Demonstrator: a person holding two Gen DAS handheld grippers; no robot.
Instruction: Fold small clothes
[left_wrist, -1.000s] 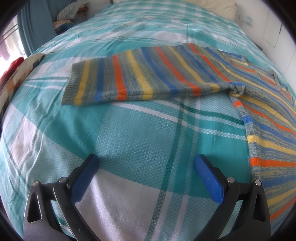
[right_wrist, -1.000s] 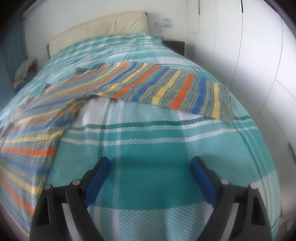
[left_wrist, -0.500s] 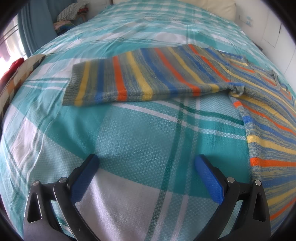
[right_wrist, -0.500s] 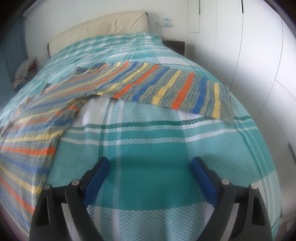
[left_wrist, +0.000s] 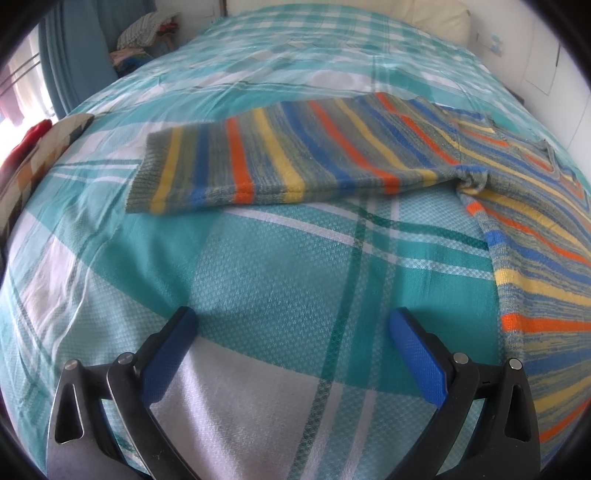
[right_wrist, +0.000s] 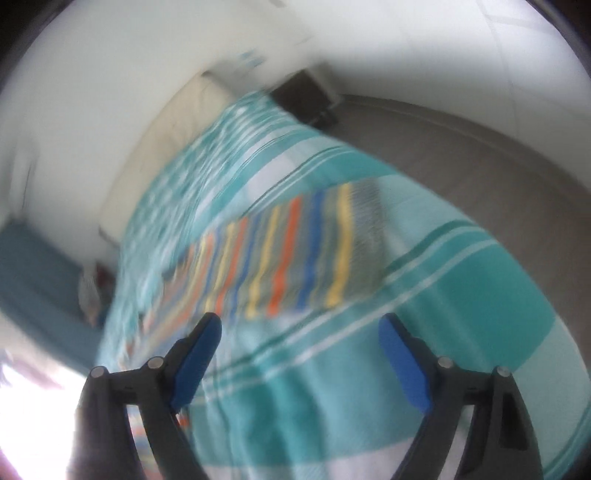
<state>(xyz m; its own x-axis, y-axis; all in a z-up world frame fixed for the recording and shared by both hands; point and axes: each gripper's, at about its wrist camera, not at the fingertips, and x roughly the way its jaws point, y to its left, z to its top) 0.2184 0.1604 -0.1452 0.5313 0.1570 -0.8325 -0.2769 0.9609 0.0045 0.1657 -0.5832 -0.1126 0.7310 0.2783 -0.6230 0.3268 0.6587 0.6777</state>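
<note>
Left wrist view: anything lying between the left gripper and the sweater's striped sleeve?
Nothing. In the left wrist view only bare teal plaid bedspread lies between the open left gripper and the striped sleeve, which lies flat.

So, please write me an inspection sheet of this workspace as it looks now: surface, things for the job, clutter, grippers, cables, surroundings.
Surface: bed with teal checked cover, smooth near the grippers.
Job's things: striped sweater spread flat, not yet folded; one sleeve lies straight out to the side.
Clutter: pile of clothes beyond the far corner of the bed; patterned cushion at the bed's edge.
Grippers: left gripper jaws open, nothing between them; right gripper jaws open, just closing a little, nothing between them, its view blurred.
Cables: nothing seen.
Surroundings: cream headboard, white wall, blue curtain.
</note>
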